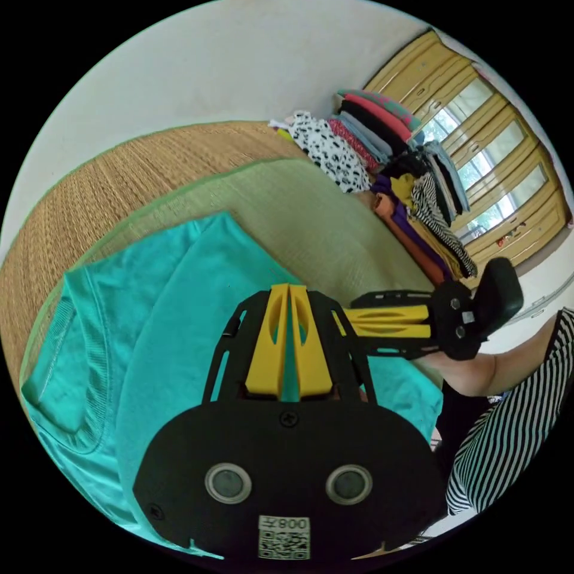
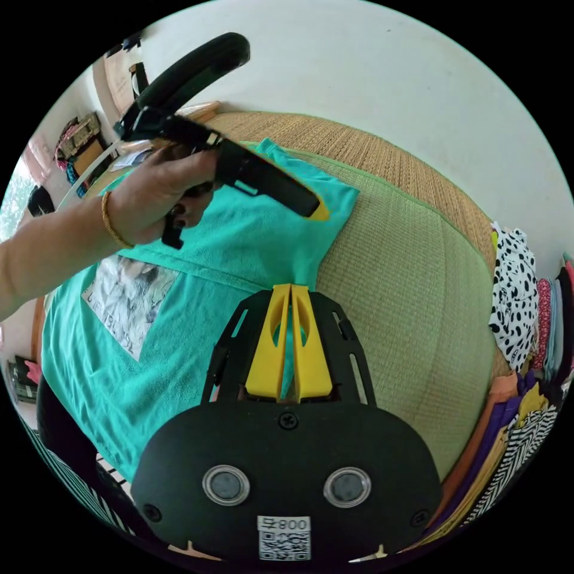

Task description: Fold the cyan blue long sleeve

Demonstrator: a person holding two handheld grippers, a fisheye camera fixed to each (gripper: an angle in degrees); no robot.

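Note:
The cyan long sleeve shirt [image 1: 179, 311] lies on a green mat [image 1: 311, 209], with one side folded over. My left gripper [image 1: 290, 288] has its yellow jaws pressed together on a fold of cyan cloth. The right gripper [image 1: 353, 320] reaches in from the right, held by a hand, its tips partly behind my left one. In the right gripper view the shirt [image 2: 197, 353] shows a pale print [image 2: 128, 305]. My right gripper [image 2: 291, 287] is shut on the shirt's edge. The left gripper [image 2: 315, 210], held in a hand [image 2: 161, 191], pinches the folded flap.
A brown woven mat [image 1: 119, 173] lies under the green one. Stacks of folded clothes [image 1: 394, 173] line the far edge, also seen as clothes [image 2: 526, 335]. Wooden-framed windows [image 1: 478, 137] stand behind. A person in striped clothing [image 1: 514, 418] is at the right.

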